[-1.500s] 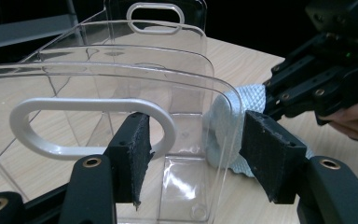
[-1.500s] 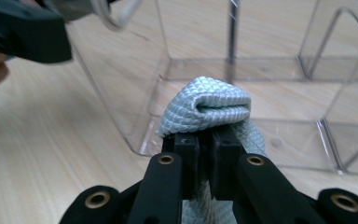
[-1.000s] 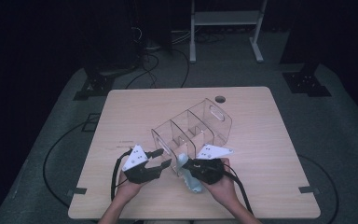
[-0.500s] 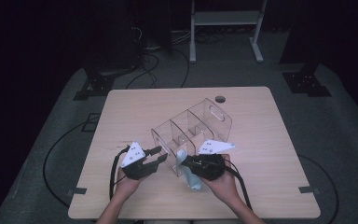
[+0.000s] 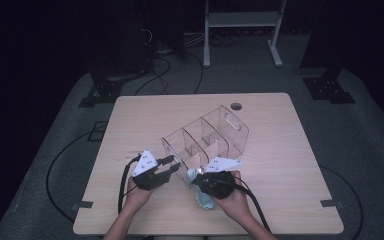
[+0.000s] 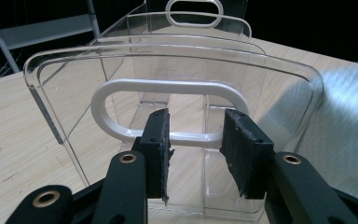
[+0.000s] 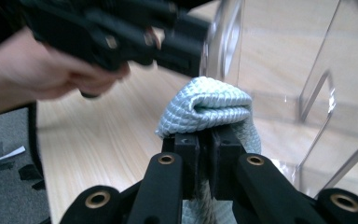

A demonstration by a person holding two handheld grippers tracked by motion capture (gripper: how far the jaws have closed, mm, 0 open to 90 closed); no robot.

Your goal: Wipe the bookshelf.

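Right gripper view, right gripper (image 7: 204,140): jaws clamped together on a fold of the pale blue cloth (image 7: 205,109), which bulges above the pads.
Cloth position: just beside the near end wall of the clear organizer (image 7: 317,93), above the wooden table (image 7: 98,130); in the high view the cloth (image 5: 203,197) hangs under the right gripper (image 5: 202,181) near the table's front edge.
Left gripper view, left gripper (image 6: 196,140): jaws have just been closing and stand at their narrowest, a gap between the pads; the lower bar of the white handle (image 6: 168,88) crosses behind the pads; contact with it cannot be told.
Organizer: clear plastic, upright, divided into compartments (image 5: 205,137), running from the grippers toward the table's far right.
High view, left gripper (image 5: 169,167): tips at the organizer's near end.
Hands: one on each gripper, entering from the bottom edge.
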